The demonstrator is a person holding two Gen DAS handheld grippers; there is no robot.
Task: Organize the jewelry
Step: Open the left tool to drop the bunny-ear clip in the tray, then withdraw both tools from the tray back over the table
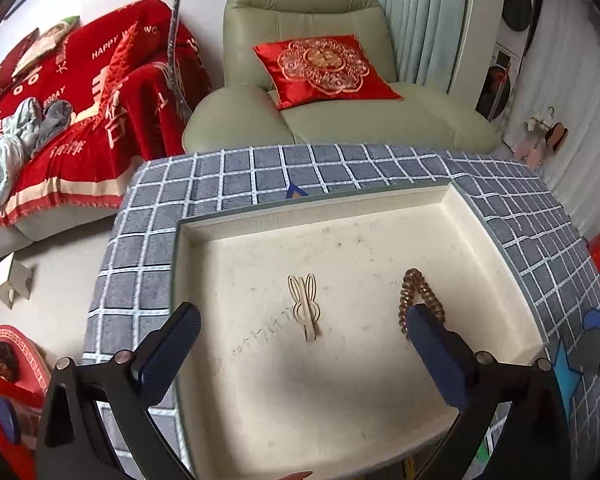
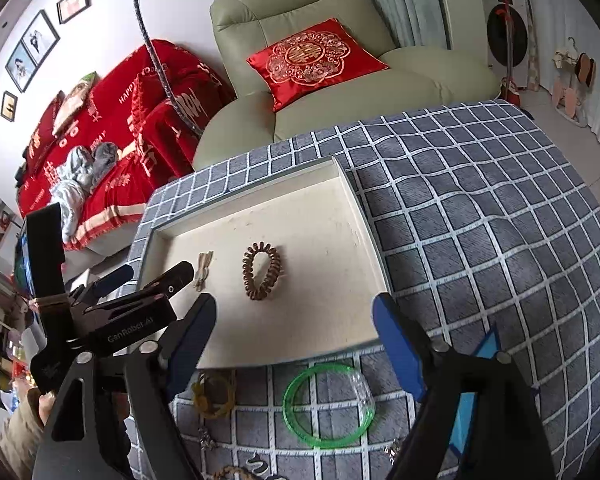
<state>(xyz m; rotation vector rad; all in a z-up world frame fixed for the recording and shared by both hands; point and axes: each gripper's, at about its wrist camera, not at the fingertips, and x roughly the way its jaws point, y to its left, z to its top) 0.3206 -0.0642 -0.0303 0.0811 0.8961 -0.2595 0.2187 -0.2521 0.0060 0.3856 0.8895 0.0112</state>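
A shallow cream tray (image 1: 380, 200) (image 2: 364, 216) sits on a grey checked cloth. Inside it lie a pale rabbit-shaped hair clip (image 1: 306, 306) (image 2: 203, 270) and a brown spiral hair tie (image 1: 414, 292) (image 2: 261, 271). My left gripper (image 1: 304, 340) stands open above the tray with the clip lying loose on the tray floor between its fingers. My right gripper (image 2: 294, 340) is open over the tray's near edge, empty. In front of the tray on the cloth lie a green bangle (image 2: 327, 406) and a yellowish bracelet (image 2: 214, 396). The left gripper's body (image 2: 140, 320) shows in the right wrist view.
More small jewelry pieces (image 2: 206, 440) lie at the cloth's near edge, partly cut off. A green armchair with a red cushion (image 1: 324, 66) stands behind the table, a red-covered sofa (image 1: 80, 112) to the left. Bare checked cloth (image 2: 480, 240) spreads right of the tray.
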